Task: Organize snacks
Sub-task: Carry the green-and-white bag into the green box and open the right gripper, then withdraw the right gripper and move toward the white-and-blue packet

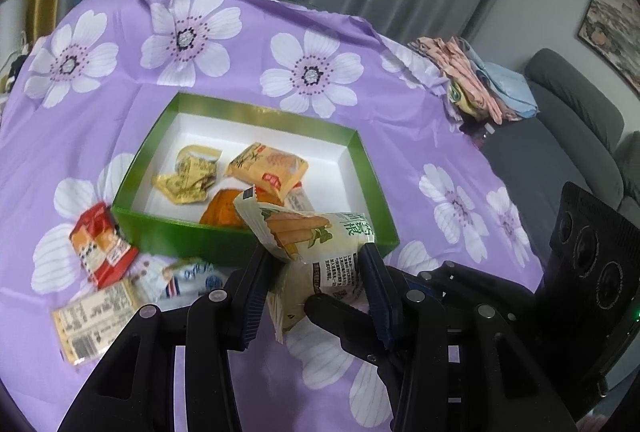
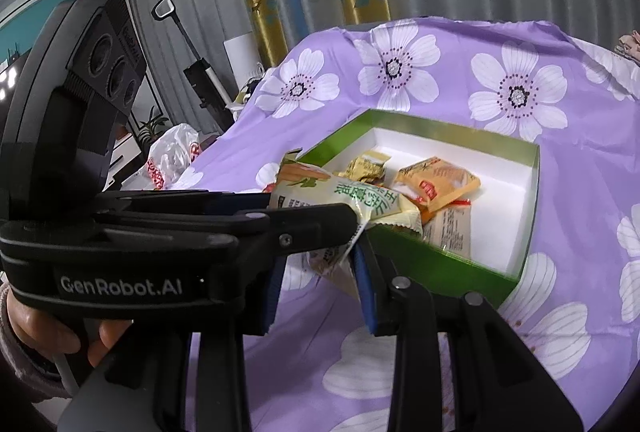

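Left wrist view: the left gripper [image 1: 316, 272] pinches a pale green corn-stick packet [image 1: 304, 232] between its fingers, while the right gripper [image 1: 344, 316] reaches in from four o'clock and nips the packet's lower end. The green box [image 1: 180, 232] lies just beyond, at twelve o'clock, holding four snacks; the packet's long axis slants toward it.

Right wrist view: the right gripper [image 2: 320, 292] clamps the packet's crimped tail [image 2: 332, 260]; the box [image 2: 420, 264] sits at one o'clock, just beside the packet.

One green box [image 1: 192, 232], eight snack packets [image 1: 267, 168]
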Action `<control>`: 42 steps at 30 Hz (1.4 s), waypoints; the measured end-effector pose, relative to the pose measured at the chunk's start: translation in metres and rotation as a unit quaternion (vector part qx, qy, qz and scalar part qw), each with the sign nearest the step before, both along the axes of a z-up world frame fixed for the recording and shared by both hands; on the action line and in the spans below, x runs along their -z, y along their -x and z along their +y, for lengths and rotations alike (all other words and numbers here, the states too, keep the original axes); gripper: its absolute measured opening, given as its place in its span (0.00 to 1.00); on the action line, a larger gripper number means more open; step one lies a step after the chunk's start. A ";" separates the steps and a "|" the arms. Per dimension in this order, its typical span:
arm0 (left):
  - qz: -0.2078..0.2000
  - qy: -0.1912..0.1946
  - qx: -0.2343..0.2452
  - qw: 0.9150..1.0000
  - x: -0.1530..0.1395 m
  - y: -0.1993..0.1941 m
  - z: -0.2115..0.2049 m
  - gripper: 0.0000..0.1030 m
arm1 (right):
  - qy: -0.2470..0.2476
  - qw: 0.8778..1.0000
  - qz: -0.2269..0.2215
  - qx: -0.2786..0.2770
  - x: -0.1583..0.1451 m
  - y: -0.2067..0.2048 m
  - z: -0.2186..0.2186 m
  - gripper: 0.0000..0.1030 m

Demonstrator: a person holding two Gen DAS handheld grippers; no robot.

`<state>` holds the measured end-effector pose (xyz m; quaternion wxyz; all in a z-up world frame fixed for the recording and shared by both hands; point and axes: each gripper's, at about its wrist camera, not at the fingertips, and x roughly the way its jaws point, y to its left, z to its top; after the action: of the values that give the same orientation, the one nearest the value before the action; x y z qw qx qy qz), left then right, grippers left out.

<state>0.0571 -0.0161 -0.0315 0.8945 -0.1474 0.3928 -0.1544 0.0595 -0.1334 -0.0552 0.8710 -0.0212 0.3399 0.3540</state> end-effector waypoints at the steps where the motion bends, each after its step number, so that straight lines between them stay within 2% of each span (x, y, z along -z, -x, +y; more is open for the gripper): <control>1: 0.002 0.004 0.001 1.000 -0.001 -0.005 0.001 0.44 | -0.003 1.000 0.001 0.000 -0.001 -0.003 -0.001 0.33; 7: -0.009 -0.005 0.006 1.000 -0.018 -0.032 -0.002 0.44 | 0.001 1.000 -0.017 0.004 -0.017 -0.029 0.001 0.33; 12: -0.010 0.010 0.013 1.000 -0.031 -0.063 0.002 0.44 | 0.002 1.000 -0.029 0.007 -0.031 -0.057 0.000 0.33; 16: -0.007 0.005 0.013 1.000 -0.032 -0.084 0.002 0.44 | 0.009 0.999 -0.029 0.012 -0.030 -0.077 0.001 0.33; 20: 0.006 0.007 0.013 1.000 -0.018 -0.101 0.003 0.44 | 0.016 1.000 -0.013 0.018 -0.015 -0.092 0.002 0.33; 30: 0.080 0.029 0.014 0.996 0.042 -0.138 0.008 0.44 | 0.032 0.998 0.046 0.037 0.035 -0.119 0.007 0.33; 35: 0.098 0.035 0.014 0.994 0.056 -0.145 0.008 0.44 | 0.039 0.997 0.061 0.041 0.046 -0.124 0.009 0.33; 42: 0.103 0.029 0.007 0.994 0.062 -0.145 0.009 0.44 | 0.037 0.996 0.073 0.044 0.050 -0.127 0.011 0.35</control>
<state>0.2023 -0.0074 -0.0935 0.8434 -0.1858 0.4791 -0.1566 0.1867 -0.1222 -0.1056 0.8574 -0.0126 0.4159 0.3029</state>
